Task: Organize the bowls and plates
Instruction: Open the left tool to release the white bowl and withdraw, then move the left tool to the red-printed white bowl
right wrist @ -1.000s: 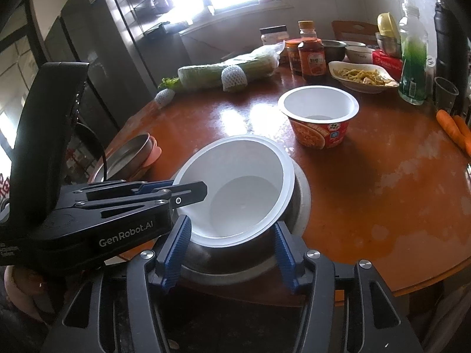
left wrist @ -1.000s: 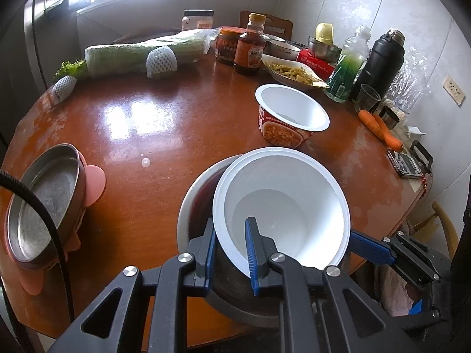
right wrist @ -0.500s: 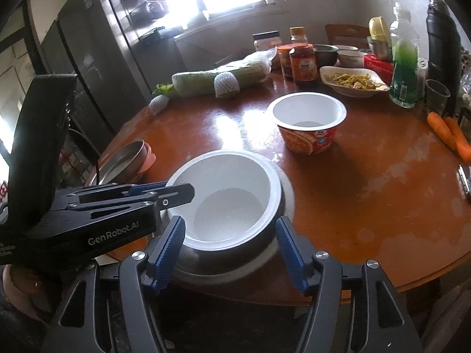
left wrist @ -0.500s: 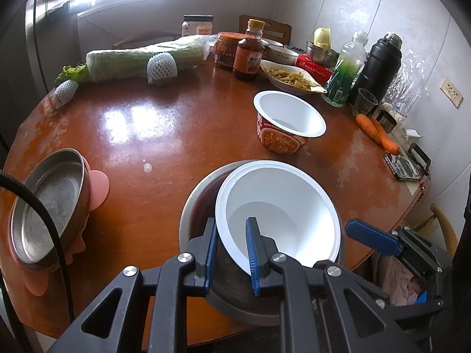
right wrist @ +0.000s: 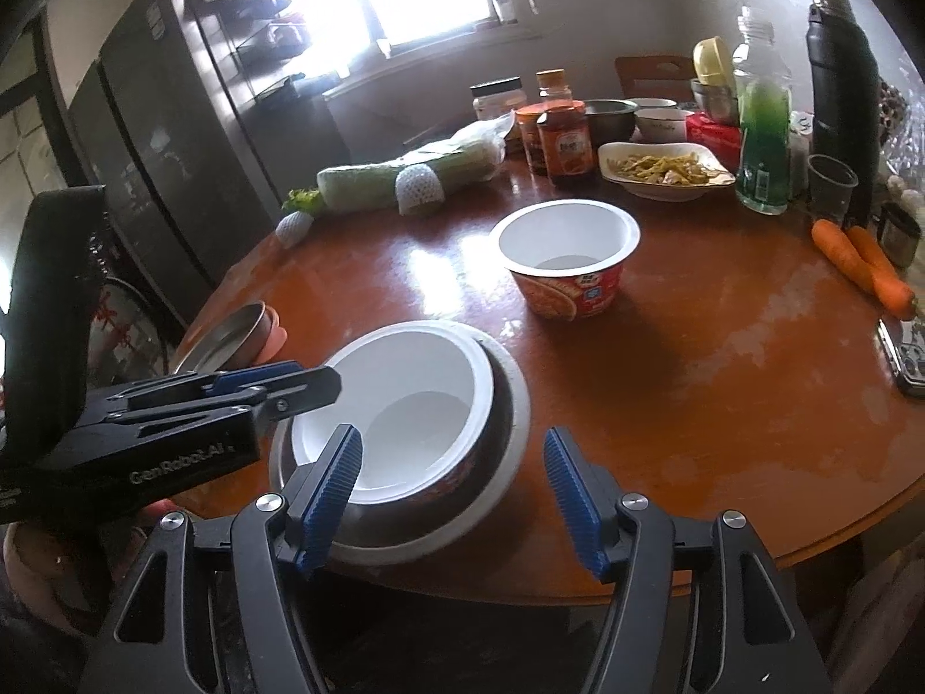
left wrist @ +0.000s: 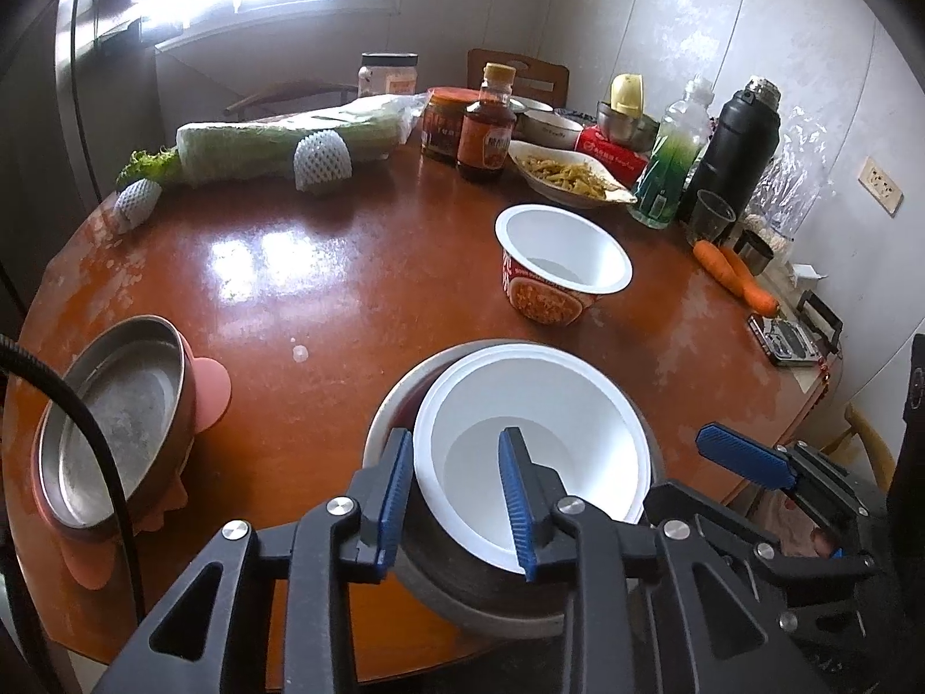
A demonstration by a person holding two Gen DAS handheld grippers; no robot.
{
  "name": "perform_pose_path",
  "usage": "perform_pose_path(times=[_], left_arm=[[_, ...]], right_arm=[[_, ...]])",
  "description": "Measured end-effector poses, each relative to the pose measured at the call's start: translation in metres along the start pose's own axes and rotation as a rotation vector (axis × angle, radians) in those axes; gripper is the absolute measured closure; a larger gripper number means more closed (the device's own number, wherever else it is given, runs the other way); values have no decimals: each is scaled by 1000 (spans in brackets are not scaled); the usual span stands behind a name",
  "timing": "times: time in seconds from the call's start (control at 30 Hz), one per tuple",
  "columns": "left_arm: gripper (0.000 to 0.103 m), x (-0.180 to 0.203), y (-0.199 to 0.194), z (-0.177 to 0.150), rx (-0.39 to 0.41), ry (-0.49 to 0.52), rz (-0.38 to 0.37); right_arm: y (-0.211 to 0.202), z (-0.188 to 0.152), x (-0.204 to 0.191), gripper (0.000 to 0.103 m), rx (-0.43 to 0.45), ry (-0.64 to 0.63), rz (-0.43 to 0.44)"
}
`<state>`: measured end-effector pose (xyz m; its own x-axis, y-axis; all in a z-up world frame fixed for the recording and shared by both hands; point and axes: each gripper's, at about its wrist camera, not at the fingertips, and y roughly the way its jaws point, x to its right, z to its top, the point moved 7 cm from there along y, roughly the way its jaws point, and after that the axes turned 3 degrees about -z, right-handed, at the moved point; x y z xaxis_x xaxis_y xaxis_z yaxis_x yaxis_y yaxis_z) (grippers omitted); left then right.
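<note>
A white paper noodle bowl (left wrist: 537, 434) (right wrist: 404, 399) sits tilted inside a steel bowl (left wrist: 399, 399) (right wrist: 509, 405) at the table's near edge. My left gripper (left wrist: 457, 497) (right wrist: 289, 381) is open, its jaws apart astride the white bowl's near-left rim. My right gripper (right wrist: 454, 497) (left wrist: 746, 462) is open and empty, just short of the steel bowl. A second noodle bowl (left wrist: 561, 263) (right wrist: 569, 257) with a red printed wall stands upright at mid-table. A steel dish (left wrist: 110, 422) (right wrist: 231, 335) on a pink mat lies at the left.
The far side of the round wooden table (left wrist: 347, 266) holds wrapped greens (left wrist: 277, 144), sauce jars (left wrist: 485, 133), a plate of food (left wrist: 566, 173), a green bottle (left wrist: 670, 173), a black flask (left wrist: 734, 150), carrots (left wrist: 734, 272) and a phone (right wrist: 907, 353).
My left gripper's jaws have opened from their grip on the white bowl's rim. The bowl has settled lower into the steel bowl. My right gripper has drawn back a little.
</note>
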<state>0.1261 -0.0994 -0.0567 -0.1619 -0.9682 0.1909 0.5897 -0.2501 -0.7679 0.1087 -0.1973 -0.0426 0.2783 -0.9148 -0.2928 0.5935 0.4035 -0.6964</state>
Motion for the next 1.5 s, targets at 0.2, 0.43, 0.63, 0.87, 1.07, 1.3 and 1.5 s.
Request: perform_pose_path(times=[0.2, 0.43, 0.63, 0.87, 1.07, 1.3, 1.5], left_arm=[[63, 2, -7, 6, 24, 7, 0], [60, 5, -13, 13, 51, 22, 1], [58, 6, -10, 24, 61, 23, -8], [57, 3, 6, 41, 57, 14, -24], [57, 3, 20, 61, 63, 13, -36], [57, 11, 36, 83, 64, 33, -50], [56, 17, 51, 94, 47, 50, -54]], right_arm=[[-2, 1, 5, 35, 11, 12, -6], [-5, 5, 12, 35, 27, 16, -21], [-5, 15, 20, 32, 42, 25, -37], [4, 25, 37, 29, 45, 57, -62], [11, 41, 51, 29, 59, 66, -90], [28, 57, 60, 29, 48, 63, -118], [43, 73, 67, 29, 52, 64, -129]])
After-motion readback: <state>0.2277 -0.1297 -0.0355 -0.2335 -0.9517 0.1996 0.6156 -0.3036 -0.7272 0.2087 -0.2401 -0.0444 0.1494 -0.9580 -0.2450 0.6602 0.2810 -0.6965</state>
